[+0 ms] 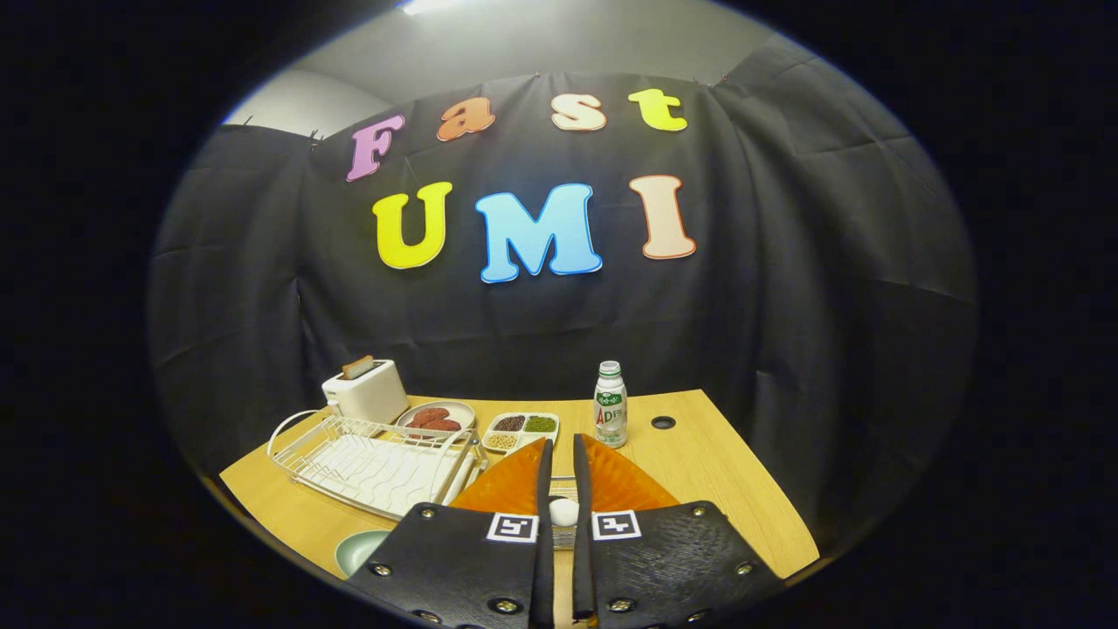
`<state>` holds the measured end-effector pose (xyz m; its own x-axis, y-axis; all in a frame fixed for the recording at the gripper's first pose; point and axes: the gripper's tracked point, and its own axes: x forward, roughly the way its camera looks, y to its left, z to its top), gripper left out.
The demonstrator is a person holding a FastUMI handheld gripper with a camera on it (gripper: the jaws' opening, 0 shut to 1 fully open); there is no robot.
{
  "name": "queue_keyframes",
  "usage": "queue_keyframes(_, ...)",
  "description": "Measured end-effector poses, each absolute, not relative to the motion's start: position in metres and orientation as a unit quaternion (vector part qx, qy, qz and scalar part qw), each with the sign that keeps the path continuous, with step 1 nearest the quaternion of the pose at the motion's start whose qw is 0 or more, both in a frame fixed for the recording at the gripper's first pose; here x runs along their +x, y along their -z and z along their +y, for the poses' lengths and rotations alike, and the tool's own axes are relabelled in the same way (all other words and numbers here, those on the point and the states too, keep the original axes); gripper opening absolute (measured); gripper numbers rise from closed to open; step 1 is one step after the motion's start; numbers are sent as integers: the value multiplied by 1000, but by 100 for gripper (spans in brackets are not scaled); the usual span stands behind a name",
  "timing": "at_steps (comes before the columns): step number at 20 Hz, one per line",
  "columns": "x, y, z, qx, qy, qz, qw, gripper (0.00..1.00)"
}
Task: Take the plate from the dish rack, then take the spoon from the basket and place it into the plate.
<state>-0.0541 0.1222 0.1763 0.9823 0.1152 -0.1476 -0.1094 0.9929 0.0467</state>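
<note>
The gripper (562,442) has its jaws drawn in to a narrow slit, and a small white rounded piece (563,511) sits in that slit with both jaws touching it. I take it for the end of the spoon, though too little of it shows to be sure. Just ahead of it, in the gap between the jaws, are a few thin wires that are probably the basket (563,483).

The pale green plate (360,550) lies flat on the bench (716,472), close beside the left jaw and nearer the camera than the jaw tips. The white wire dish rack (376,467) ahead of the left jaw holds nothing, so the plate step looks done and carrying the spoon is the step in hand.

To do it well:
- Keep the grip firm, since a smooth rounded end held this close to its tip may pivot or slip.
- Lift straight up until the bowl is free of the basket wires before moving sideways.
- Swing left and back toward the plate, passing on the near side of the rack's rim.
- Lower until the spoon rests inside the plate's rim, then open the jaws.

The bottle (610,404) and the divided dish of beans (521,428) stand beyond the jaw tips, off that path.
</note>
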Motion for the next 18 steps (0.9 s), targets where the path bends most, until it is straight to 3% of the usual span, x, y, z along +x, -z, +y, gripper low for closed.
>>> queue_keyframes(9,-93,-190,154,-20,-38,83,996,8)
queue_keyframes(18,-109,-147,246,-25,-119,154,981,8)
